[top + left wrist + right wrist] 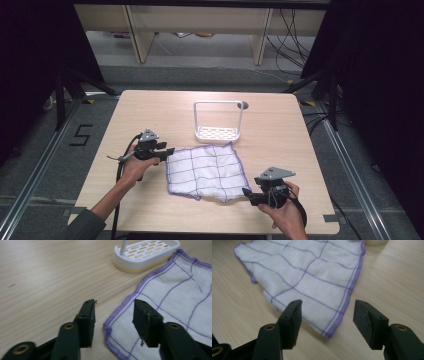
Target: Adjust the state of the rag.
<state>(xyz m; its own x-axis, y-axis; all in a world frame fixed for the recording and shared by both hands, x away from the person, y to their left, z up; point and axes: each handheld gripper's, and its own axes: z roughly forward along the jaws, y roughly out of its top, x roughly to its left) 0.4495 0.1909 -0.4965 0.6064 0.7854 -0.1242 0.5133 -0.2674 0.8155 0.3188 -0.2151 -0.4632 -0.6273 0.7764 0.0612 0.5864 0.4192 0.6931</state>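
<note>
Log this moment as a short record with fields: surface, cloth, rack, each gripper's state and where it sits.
surface: light wooden table
cloth: white cloth with purple grid lines and purple hem, lying spread on the table, a little rumpled at its near edge
rack: white slotted rack with a tall loop handle, upright just behind the cloth's far edge
left gripper: jaws open, held low at the cloth's left corner, nothing gripped
right gripper: jaws open, astride the cloth's near right corner, pads not pressing on it
</note>
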